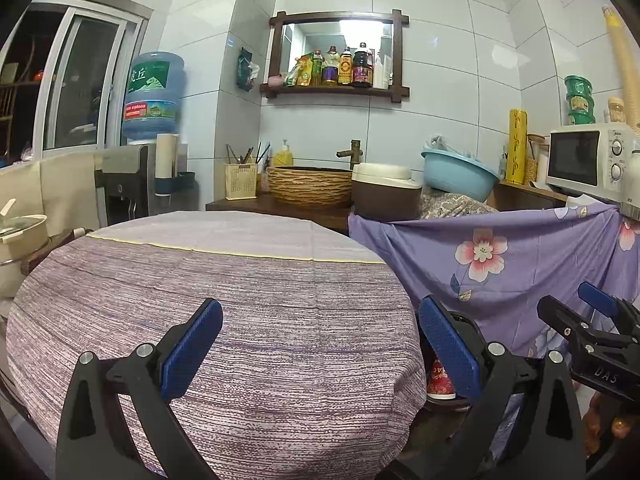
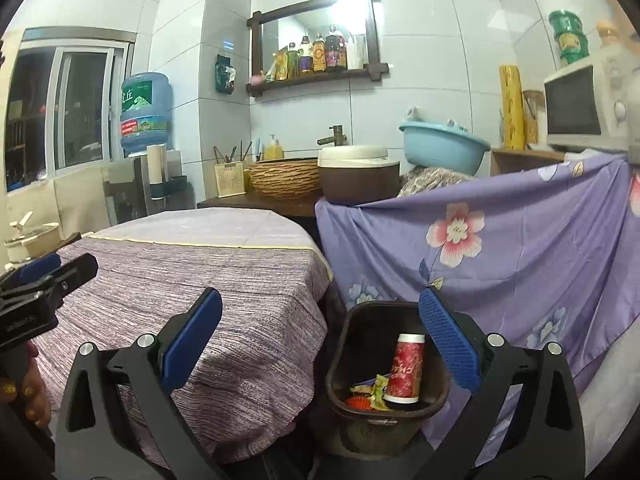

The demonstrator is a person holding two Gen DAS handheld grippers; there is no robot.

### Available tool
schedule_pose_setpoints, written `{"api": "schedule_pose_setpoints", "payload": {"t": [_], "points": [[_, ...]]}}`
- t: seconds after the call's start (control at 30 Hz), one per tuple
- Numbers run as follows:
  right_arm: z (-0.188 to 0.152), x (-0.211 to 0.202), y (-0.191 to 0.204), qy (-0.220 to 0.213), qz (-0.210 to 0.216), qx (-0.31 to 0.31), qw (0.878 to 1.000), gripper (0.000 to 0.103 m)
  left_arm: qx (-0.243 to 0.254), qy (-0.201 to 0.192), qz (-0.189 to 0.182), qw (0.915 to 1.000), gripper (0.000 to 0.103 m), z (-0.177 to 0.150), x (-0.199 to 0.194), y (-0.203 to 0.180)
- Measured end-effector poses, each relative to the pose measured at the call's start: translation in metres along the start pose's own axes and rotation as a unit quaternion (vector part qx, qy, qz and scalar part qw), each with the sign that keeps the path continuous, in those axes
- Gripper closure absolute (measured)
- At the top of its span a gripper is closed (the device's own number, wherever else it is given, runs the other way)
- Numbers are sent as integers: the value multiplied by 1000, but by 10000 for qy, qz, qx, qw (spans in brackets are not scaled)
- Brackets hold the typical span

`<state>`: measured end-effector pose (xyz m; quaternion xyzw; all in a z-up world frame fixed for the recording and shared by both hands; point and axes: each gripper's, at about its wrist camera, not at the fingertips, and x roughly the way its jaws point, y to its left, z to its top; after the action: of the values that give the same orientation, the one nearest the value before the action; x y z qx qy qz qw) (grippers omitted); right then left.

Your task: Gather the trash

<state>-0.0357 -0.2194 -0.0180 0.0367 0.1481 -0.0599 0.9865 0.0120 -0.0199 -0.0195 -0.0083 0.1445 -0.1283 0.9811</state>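
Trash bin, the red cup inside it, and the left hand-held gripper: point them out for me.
Trash bin (image 2: 338, 364), right wrist view, on its left wall.
Red cup (image 2: 405, 370), right wrist view, mid-body on the red print.
Left hand-held gripper (image 1: 320, 344), left wrist view, midway between the blue fingertips.

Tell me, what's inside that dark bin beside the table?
The dark bin holds a red paper cup standing upside down, some green scraps and something orange-red. Anything beneath or behind them is hidden.
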Motion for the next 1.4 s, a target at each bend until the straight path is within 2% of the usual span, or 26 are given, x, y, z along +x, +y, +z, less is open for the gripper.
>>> {"api": "schedule_pose_setpoints", "payload": {"t": [1.4], "points": [[-5,2,-10,50,-109,119,9999,6,135,33,-150,9998,5,1,-2,1]]}}
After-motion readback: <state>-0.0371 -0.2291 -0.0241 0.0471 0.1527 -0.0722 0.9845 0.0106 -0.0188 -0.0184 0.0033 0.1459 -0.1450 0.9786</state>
